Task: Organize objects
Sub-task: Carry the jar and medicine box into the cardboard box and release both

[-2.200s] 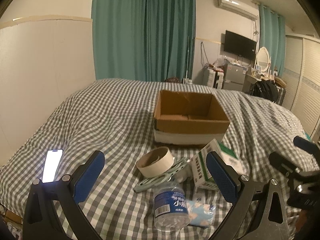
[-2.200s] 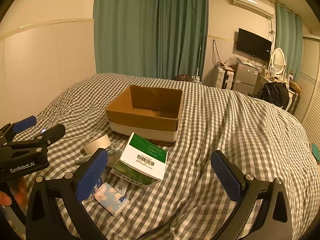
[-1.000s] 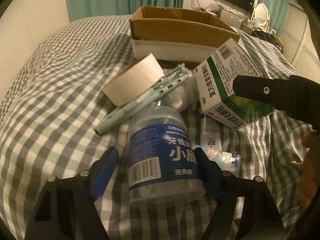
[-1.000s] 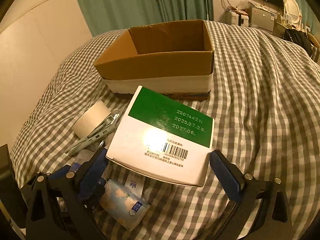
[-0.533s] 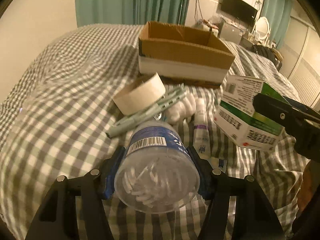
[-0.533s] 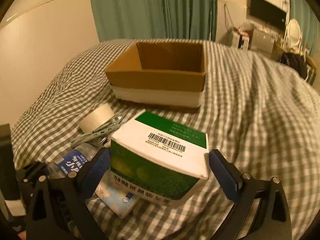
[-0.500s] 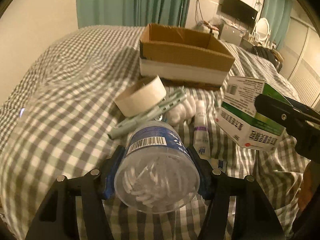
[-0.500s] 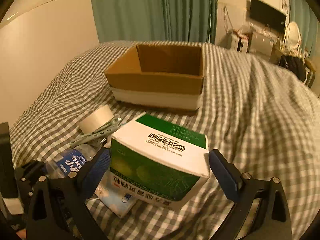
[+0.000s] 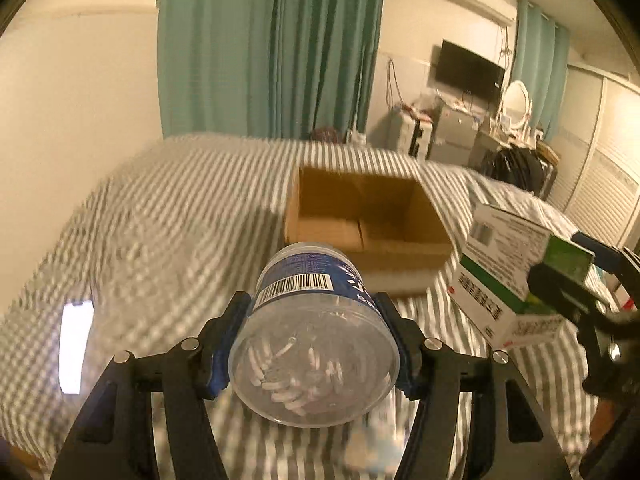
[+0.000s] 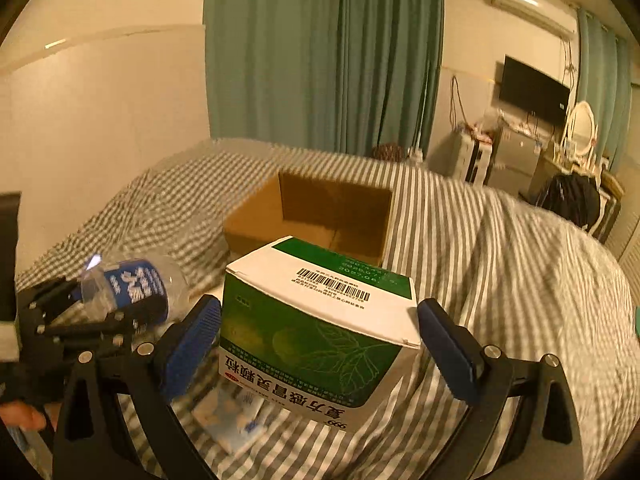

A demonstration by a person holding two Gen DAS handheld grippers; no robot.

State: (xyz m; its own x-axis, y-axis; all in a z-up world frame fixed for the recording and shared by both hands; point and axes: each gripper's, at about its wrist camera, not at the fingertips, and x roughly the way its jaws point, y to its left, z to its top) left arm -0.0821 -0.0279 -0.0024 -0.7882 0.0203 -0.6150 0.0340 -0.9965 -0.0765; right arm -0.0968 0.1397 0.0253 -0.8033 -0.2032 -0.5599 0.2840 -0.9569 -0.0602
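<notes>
My left gripper [image 9: 314, 344] is shut on a clear plastic jar with a blue label [image 9: 312, 344], its bottom toward the camera, held above the bed. The jar also shows in the right wrist view [image 10: 132, 286]. My right gripper [image 10: 320, 344] is shut on a green and white medicine box [image 10: 316, 328], also lifted; it shows at the right of the left wrist view [image 9: 516, 264]. An open cardboard box [image 9: 364, 220] stands on the checked bed ahead of both grippers and looks empty inside [image 10: 320, 212].
A lit phone [image 9: 74, 344] lies on the bed [image 9: 168, 240] at the left. A blue and white packet [image 10: 228, 420] lies under the medicine box. A wall is at the left; furniture and a TV [image 9: 468, 70] stand beyond the bed.
Both grippers have risen from the bed with the jar and the medicine box and moved toward the cardboard box. The tape roll and pens have dropped out of view.
</notes>
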